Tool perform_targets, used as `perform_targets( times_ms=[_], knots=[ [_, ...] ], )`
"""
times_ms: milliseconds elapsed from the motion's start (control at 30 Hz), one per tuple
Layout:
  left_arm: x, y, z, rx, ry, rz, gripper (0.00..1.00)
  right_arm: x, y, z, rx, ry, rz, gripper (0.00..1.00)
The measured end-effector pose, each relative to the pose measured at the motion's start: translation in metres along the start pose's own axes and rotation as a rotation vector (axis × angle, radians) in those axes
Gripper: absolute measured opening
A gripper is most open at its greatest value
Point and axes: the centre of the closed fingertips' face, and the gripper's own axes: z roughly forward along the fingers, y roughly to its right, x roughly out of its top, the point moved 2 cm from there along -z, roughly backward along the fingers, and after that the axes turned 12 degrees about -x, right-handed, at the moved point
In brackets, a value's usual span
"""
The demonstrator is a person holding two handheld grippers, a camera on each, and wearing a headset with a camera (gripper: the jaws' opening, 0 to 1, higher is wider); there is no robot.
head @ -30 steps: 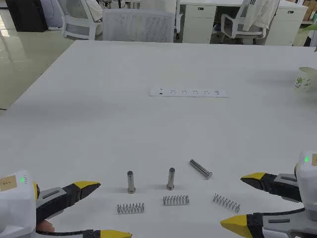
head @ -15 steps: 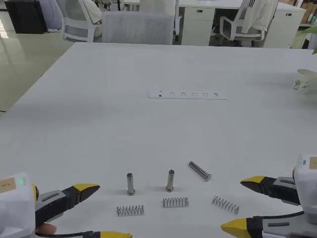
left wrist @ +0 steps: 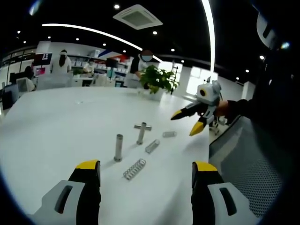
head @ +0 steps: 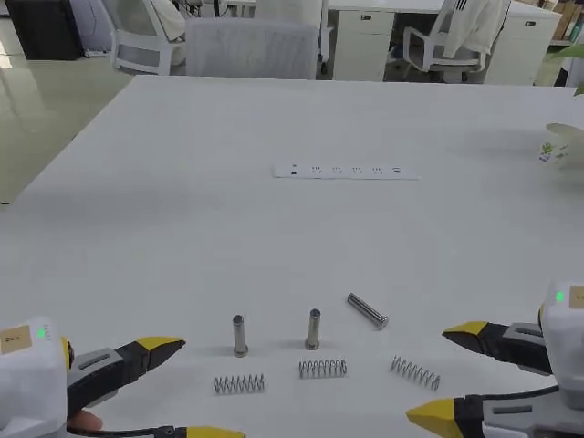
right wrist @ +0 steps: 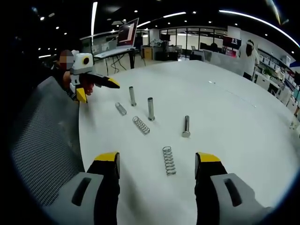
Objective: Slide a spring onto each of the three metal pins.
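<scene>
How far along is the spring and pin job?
Nothing done yet: the left spring, middle spring and right spring lie loose on the table. The left pin and middle pin stand bare, the right pin lies flat. The left gripper and right gripper are open, empty. All three remain.

1. My left claw point(head: 187, 388) has two dark jaws capped with yellow tips, and grey panels run along their backs.
2. Behind it sits a white housing point(head: 27, 383) with a small green light point(head: 41, 332) and a tan label point(head: 14, 339). The label's marks are too small for me to read.
3. My right claw point(head: 433, 372) has the same build: yellow tips, black-and-grey jaws and a white housing with a green light.
4. In the head view a thin black line follows the lower jaw of each claw. I can't tell whether it is a cable or an edge.
5. In the gripper views each grey jaw panel carries a dark oval slot.
6. In the left gripper view the arm behind my right claw wears a dark sleeve point(left wrist: 243, 107).
</scene>
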Motion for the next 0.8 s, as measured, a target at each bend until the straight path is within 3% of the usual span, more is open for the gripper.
perform_targets(
  times_ms=[800],
  knots=[
    [-0.0020,-0.0004,0.0006,-0.003,-0.009,-0.008,0.76,-0.0028,0.0022,0.0035,0.009,-0.009,0.004,0.63]
  ],
)
